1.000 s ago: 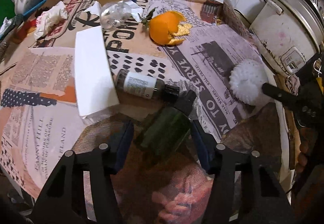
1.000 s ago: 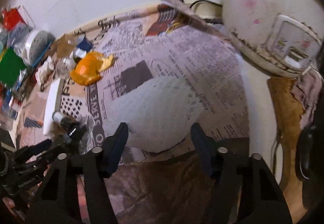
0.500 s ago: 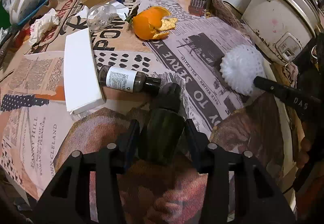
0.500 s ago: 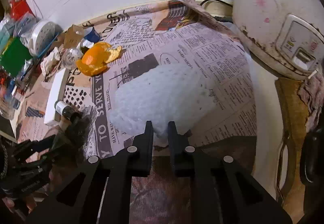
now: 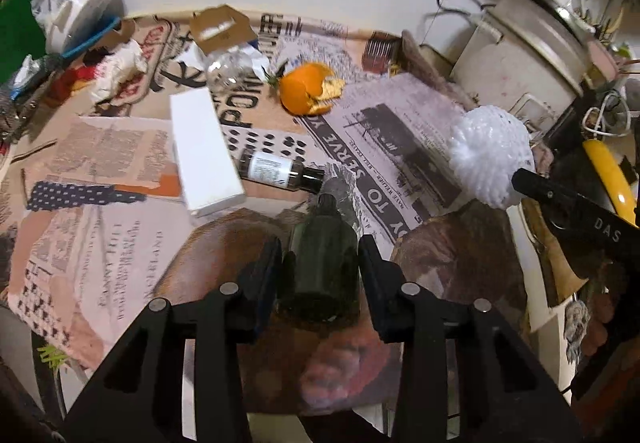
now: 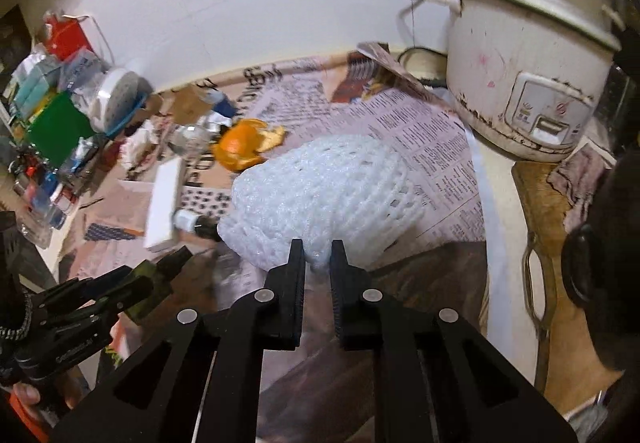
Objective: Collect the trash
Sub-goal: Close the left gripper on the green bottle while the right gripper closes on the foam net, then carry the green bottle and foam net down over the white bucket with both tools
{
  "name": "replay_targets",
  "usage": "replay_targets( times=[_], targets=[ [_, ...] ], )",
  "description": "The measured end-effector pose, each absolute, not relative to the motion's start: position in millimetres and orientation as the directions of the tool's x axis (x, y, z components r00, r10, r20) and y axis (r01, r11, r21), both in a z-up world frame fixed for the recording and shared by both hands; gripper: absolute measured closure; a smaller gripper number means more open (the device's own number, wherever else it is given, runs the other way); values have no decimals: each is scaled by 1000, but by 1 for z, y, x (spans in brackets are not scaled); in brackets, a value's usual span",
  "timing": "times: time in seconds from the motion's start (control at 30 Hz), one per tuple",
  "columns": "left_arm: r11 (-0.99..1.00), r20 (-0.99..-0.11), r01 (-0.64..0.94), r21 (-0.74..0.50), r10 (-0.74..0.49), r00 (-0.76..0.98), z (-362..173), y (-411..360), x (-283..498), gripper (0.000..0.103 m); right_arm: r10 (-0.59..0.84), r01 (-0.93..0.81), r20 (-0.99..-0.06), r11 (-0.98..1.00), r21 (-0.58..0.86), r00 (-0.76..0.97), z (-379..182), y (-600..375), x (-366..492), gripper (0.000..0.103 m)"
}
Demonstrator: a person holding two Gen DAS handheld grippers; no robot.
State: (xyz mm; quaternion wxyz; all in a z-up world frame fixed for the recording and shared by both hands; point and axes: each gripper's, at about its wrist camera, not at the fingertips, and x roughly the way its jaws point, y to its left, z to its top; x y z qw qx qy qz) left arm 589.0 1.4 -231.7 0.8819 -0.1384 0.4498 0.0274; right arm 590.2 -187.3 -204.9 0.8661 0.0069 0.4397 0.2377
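Two risks: left tongs [image 5: 320,267] pinching the dark bottle [image 5: 322,259] by smooth sides may let it slide, and right tongs [image 6: 316,263], pressed on a thin edge of the foam net [image 6: 320,195], may tear free.

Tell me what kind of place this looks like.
Probably a home kitchen or dining corner: a worn rice cooker stands by the wall, and the table is spread with newspaper holding an orange peel and other scraps.

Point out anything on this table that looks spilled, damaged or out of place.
A half-peeled orange sits on the newspaper with torn peel beside it. A small labelled bottle lies on its side by the white box. Crumpled tissue lies at the far left. Nothing looks spilled.
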Motion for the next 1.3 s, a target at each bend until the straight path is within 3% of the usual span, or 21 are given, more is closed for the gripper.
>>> replay_targets(
  times=[0.43,0.7,1.0,1.3],
  targets=[
    [971,-709,-82,-223,-104,697,-195,62,451,64,400,-384,-686,904,187,608,-181,-125,447,92],
    [973,-736,-80,-216,-109,668,-204,91,378,64,405,-367,-705,904,217,582,-190,-102,376,92],
    [963,-803,-94,-253,-155,575,-270,81,342,64,379,-363,-788,907,212,485,-239,-104,328,92],
    [951,-860,-124,-283,-195,471,-389,46,337,64,355,-341,-854,912,227,380,-335,-126,308,92]
  ],
)
